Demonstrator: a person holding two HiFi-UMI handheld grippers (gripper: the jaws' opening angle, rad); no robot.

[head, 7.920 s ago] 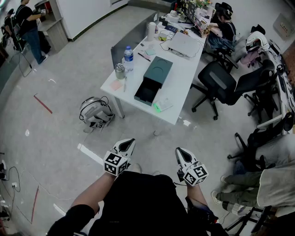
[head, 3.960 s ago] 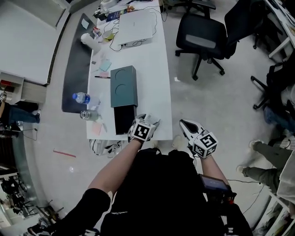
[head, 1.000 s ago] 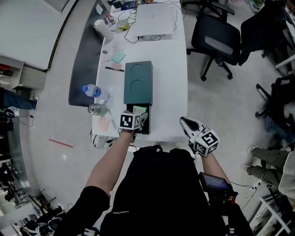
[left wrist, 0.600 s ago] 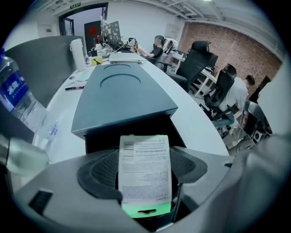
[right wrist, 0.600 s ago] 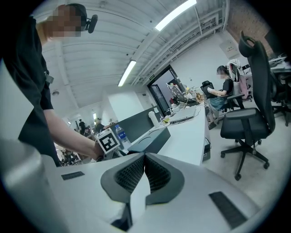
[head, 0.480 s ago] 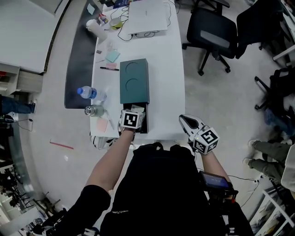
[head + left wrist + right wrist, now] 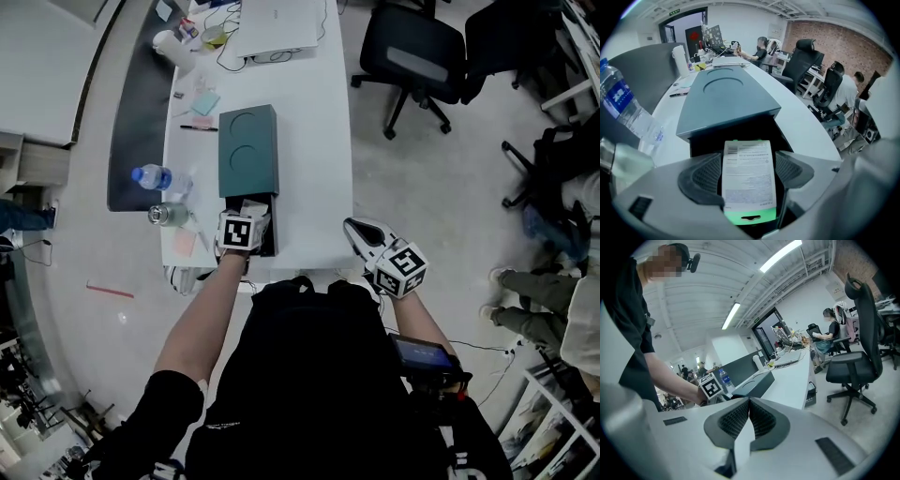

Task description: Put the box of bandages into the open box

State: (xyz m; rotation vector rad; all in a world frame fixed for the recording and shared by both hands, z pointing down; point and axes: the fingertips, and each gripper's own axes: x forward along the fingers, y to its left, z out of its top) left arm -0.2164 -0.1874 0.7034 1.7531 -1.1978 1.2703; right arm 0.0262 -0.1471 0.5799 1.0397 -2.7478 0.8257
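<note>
Here the left gripper (image 7: 246,214) has its ribbed grey fingers (image 7: 701,176) clamped on the flat white box of bandages (image 7: 749,178), one pad against each long side. The carton's printed face looks up, and its green end with the hang slot lies nearest the camera. Straight ahead of these fingertips sits the dark teal open box (image 7: 729,101), a long sleeve with two round embossed rings on top. The black mouth under the sleeve gapes just beyond the carton's far end. From the head view, the fingertips and the pale carton hang over the pulled-out black tray (image 7: 266,234) at the near end of the white desk (image 7: 314,141). Whether the carton touches the tray cannot be told.

Left of the left fingers stand a clear plastic water bottle with a blue label (image 7: 621,101) and, nearer, a small metal can (image 7: 161,215).

The right gripper (image 7: 361,232) hovers off the desk's near edge, well apart from the box. Its fingers (image 7: 764,420) are pressed together with nothing between them. Beyond and to the right of them stands a black office chair (image 7: 855,357).
</note>
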